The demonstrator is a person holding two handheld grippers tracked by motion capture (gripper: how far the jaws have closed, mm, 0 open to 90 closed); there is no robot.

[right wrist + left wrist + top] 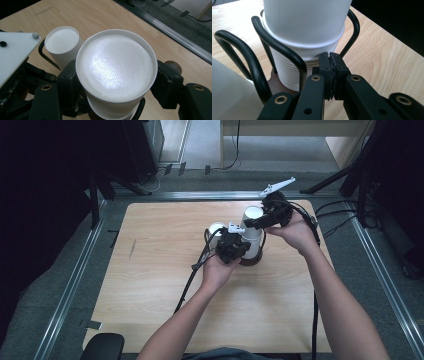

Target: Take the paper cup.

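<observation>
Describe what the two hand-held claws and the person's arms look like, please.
Both are black two-jaw tools. The left claw carries a small pale three-cornered plate, and a thick black cable trails from it toward the table's near edge. The right claw has a longer pale plate and its own black cable. Close up, the left claw's black jaw links show brass-coloured rivets. The forearms are bare, with no sleeves.

Lab recording bay: bare wooden table [150, 270], aluminium frame rails [70, 285], floor cables [345, 215].
</observation>
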